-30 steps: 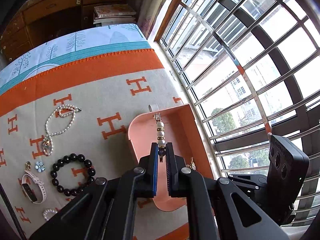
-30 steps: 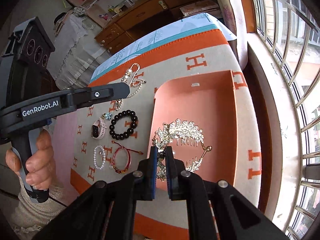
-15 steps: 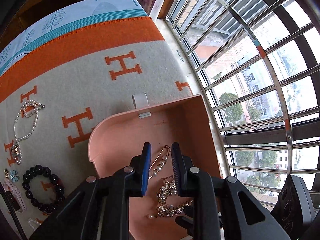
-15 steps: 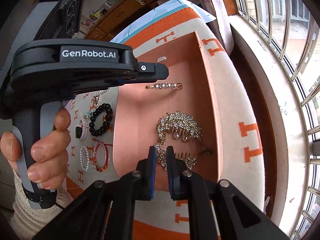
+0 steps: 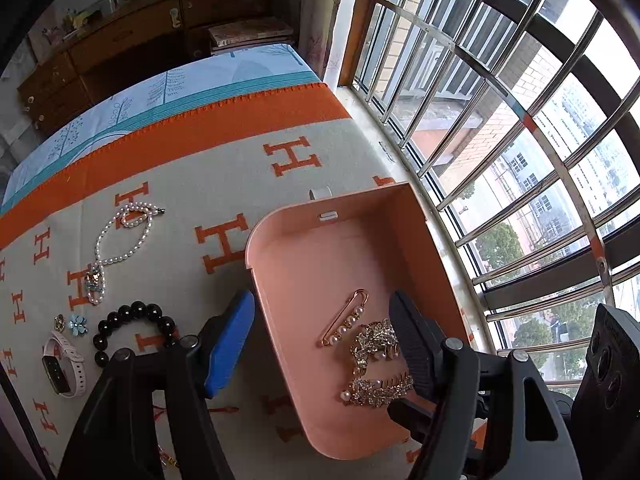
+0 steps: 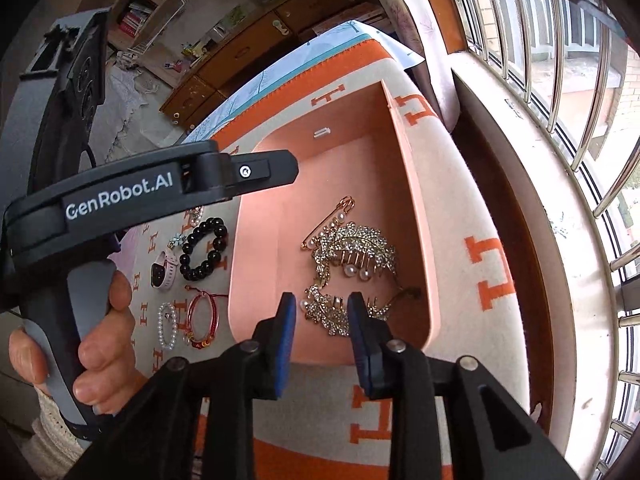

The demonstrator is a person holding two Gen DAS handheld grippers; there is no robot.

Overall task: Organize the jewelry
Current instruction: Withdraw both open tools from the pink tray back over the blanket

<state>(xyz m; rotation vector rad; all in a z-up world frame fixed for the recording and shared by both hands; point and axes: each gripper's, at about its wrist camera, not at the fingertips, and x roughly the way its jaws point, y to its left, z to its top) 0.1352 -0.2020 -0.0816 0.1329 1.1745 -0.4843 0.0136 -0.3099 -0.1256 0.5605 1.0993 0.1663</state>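
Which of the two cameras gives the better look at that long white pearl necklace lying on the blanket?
The left wrist view. There the pearl necklace lies fully in sight on the blanket, looped, with its pendant and clasp visible. In the right wrist view the handheld left gripper covers that spot, so almost nothing of it shows.

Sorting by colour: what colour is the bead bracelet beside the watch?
Black, clearest in the left wrist view.

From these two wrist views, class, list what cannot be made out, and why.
1. Pearl necklace: right wrist view, hidden behind the left gripper's body.
2. Red cord bracelet: left wrist view, mostly covered by the left gripper.
3. Lower rhinestone hair comb: right end behind the right gripper finger.
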